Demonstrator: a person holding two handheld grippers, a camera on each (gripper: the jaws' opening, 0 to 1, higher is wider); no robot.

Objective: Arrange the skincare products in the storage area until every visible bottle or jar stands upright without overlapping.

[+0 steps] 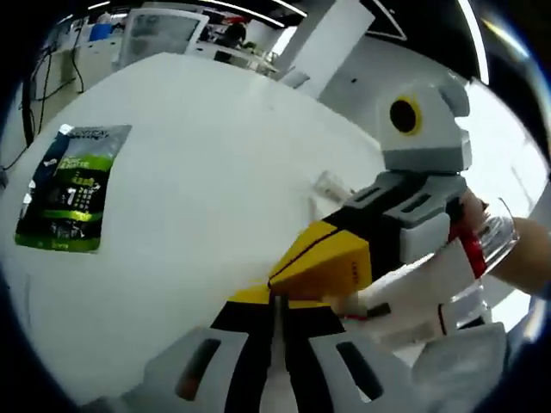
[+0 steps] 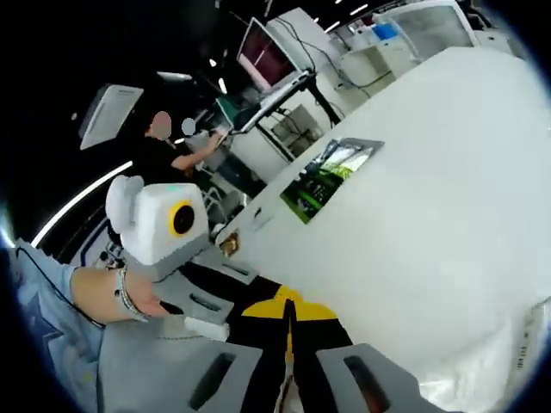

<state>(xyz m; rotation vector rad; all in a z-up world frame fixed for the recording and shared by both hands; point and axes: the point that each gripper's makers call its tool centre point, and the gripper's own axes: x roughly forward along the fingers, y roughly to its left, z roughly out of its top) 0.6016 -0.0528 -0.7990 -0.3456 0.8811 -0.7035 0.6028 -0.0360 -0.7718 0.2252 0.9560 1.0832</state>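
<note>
Both hand-held grippers (image 1: 277, 301) (image 2: 288, 314) meet, jaws closed.

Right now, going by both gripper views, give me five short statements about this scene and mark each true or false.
1. A green and black packet lies flat on the white table. True.
2. The left gripper has its jaws spread wide apart. False: they stand together, with only a thin line between them.
3. The right gripper comes into the left gripper view from the right side. True.
4. The packet is standing upright on its edge. False: it lies flat, as the right gripper view also shows.
5. The table is covered in dark wood. False: its surface is plain white.
</note>
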